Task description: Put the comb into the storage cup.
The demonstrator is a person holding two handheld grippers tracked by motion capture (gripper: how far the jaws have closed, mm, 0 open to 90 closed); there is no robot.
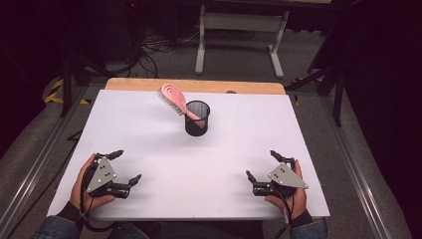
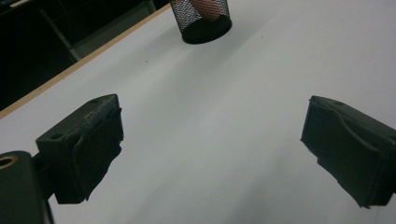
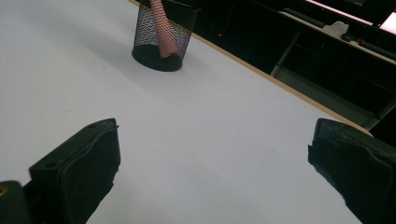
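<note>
Pink hairbrush (image 1: 171,96) standing handle-down in a black mesh cup (image 1: 197,119), bristled head leaning out over the rim toward the far left. Cup upright on the white table (image 1: 149,144), a little beyond the middle, nearer the far wooden edge than the near one.

Left gripper (image 1: 125,168) at the near left of the table, held in a hand (image 1: 84,186), jaws spread wide with nothing between them. Well apart from the cup, pointing inward and forward across the bare surface. Grey three-cornered plate on top, tilted.

Right gripper (image 1: 262,165) at the near right, held in the other hand (image 1: 293,196), jaws likewise spread wide and empty. Also well apart from the cup.

In the left gripper view, two black jaws at either side of the picture, white table between them, mesh cup (image 2: 201,21) at the top edge with a bit of pink handle (image 2: 205,9) visible inside through the mesh.

In the right gripper view, jaws again far apart, cup (image 3: 163,39) at the upper left, pink handle (image 3: 161,32) slanting down inside it to the bottom. Wooden table edge running diagonally behind.

Beyond the table in the high view, a white frame (image 1: 239,35) and cables (image 1: 149,50) on the dark floor.
</note>
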